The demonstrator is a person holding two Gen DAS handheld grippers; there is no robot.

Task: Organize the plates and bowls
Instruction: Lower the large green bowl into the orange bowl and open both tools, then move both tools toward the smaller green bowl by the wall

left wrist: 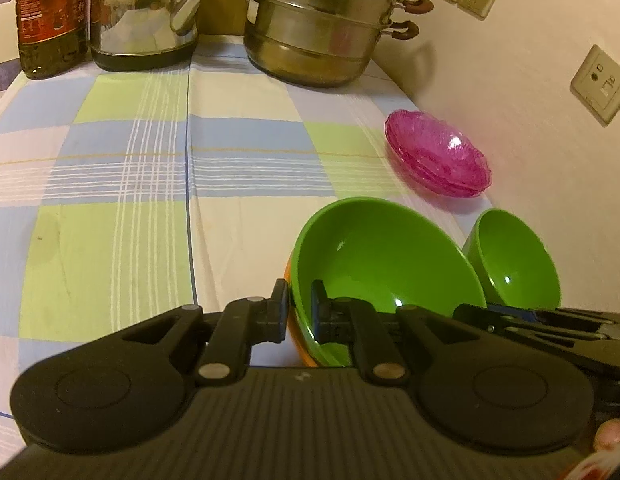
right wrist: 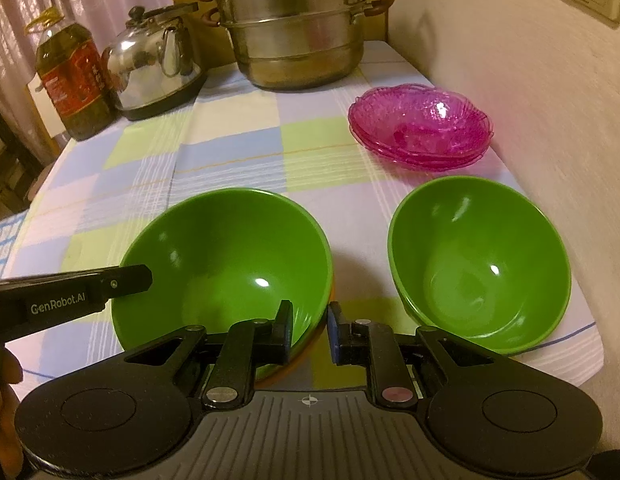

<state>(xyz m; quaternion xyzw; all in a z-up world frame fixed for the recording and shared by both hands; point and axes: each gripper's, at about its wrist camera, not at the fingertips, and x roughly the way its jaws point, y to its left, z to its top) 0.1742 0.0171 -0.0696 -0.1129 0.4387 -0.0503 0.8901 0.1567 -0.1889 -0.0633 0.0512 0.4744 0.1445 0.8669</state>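
The left claw point(left wrist: 299, 312) is clamped on the near-left rim of the large green bowl point(left wrist: 386, 256), one finger outside the wall and the other inside it. That bowl sits nested in an orange bowl point(left wrist: 299, 344), of which only a thin edge shows beneath it.

In the right wrist view the same large green bowl point(right wrist: 225, 256) sits at the front of the surface point(right wrist: 237, 148), which is covered with a checked cloth in pale green, blue and white. The right claw point(right wrist: 310, 328) straddles its near-right rim, narrowly parted: the left finger is inside the bowl, the right finger just outside, and a gap shows between the pads and the wall, so it is not pressing. The left claw's arm reaches in from the left over the bowl's far-left rim.

A smaller green bowl point(right wrist: 480, 264) stands just beside the large one to the right, apart from it, near the wall. Behind it lies a stack of pink translucent plates point(right wrist: 420, 128).

At the back of the surface stand a steel steamer pot point(right wrist: 293, 36), a steel kettle point(right wrist: 155, 68) and a bottle of cooking oil point(right wrist: 71, 80).
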